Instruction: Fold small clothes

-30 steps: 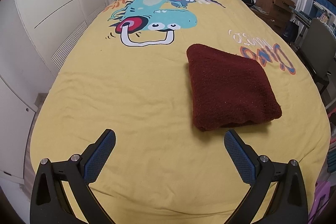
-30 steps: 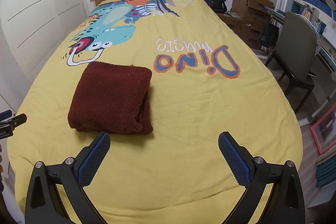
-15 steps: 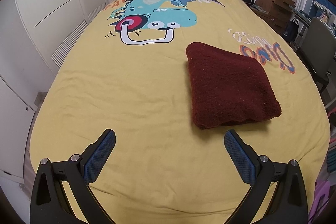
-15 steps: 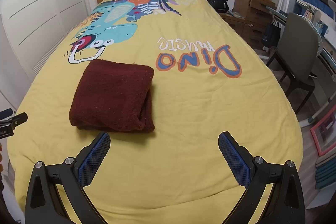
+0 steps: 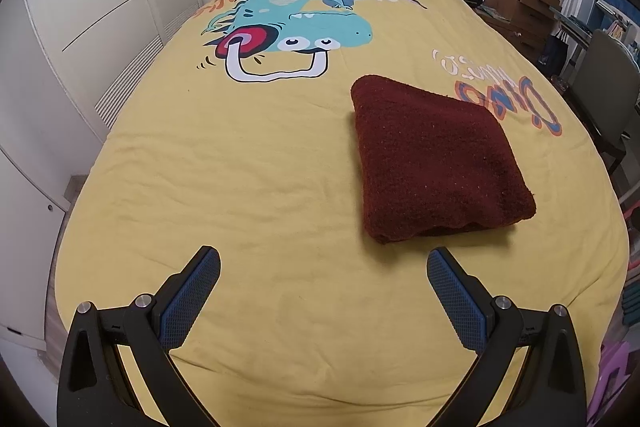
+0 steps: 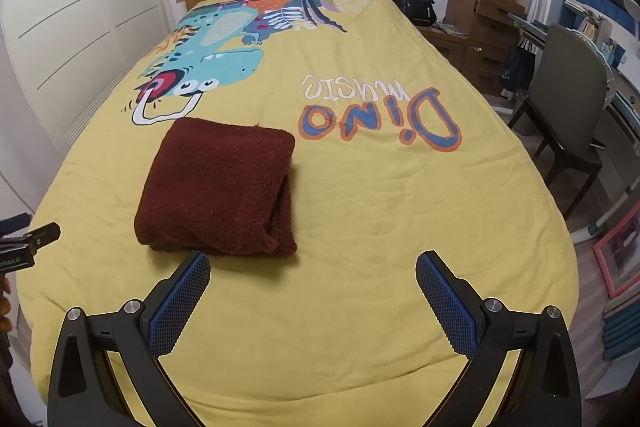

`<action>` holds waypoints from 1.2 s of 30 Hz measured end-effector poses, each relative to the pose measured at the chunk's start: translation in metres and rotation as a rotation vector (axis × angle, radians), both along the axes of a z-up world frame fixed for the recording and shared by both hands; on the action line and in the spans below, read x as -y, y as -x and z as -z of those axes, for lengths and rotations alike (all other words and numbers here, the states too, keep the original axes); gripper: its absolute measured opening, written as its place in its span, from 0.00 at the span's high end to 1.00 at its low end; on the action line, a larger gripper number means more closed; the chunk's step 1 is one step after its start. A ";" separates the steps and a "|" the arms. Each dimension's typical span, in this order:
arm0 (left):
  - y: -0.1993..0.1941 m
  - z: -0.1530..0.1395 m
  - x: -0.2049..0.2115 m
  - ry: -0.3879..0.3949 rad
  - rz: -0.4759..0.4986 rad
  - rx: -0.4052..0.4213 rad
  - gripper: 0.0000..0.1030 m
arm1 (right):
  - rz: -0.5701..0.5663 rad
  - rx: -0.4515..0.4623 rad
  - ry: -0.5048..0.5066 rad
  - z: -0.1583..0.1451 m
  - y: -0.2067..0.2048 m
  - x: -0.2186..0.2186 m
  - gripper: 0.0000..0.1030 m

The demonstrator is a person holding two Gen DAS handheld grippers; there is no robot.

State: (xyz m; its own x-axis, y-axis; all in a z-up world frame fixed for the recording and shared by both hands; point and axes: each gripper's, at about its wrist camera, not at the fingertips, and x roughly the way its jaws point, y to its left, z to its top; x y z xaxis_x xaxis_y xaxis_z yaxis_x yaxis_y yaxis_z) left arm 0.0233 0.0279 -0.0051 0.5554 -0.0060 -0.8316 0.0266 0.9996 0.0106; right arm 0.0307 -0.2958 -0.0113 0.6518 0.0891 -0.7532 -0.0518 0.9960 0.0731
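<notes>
With the fuzzy dark-red knitted garment (image 5: 436,163) lying folded in a neat block on the yellow dinosaur-print bedspread (image 5: 256,163), the left gripper (image 5: 323,291) and right gripper (image 6: 313,293) are hovering near it, jaws wide and empty, suggesting folding is finishing and only tidying or setting aside is remaining.

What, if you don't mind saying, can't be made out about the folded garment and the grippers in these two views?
- Dark red garment: what kind it is; the folds hide sleeves or legs in both views.
- Its underside: hidden against the yellow bedspread.
- Left gripper in the right wrist view: cut off by the left edge; only its own camera shows it open.
- The right gripper is open.
</notes>
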 end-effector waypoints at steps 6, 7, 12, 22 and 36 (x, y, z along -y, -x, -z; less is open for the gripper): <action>0.000 0.000 0.000 0.001 0.000 0.000 0.01 | -0.004 -0.009 0.002 0.002 -0.001 0.000 0.00; 0.000 0.000 0.000 0.001 0.000 0.000 0.01 | -0.004 -0.011 0.002 0.003 -0.001 0.001 0.00; 0.000 0.000 0.001 0.000 0.000 -0.001 0.01 | -0.005 -0.013 0.004 0.004 0.000 0.001 0.00; 0.000 0.000 0.002 0.001 0.002 -0.003 0.01 | -0.005 -0.028 0.004 0.009 0.000 0.001 0.00; 0.001 0.004 0.002 -0.005 0.010 -0.010 0.01 | -0.012 -0.051 0.014 0.016 -0.001 -0.002 0.00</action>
State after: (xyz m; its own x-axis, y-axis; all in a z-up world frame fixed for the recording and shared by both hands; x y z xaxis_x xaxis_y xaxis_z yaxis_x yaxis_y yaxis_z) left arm 0.0226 0.0262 -0.0090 0.5472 -0.0075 -0.8370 0.0365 0.9992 0.0149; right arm 0.0312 -0.2942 -0.0270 0.6110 0.0861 -0.7869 -0.0605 0.9962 0.0620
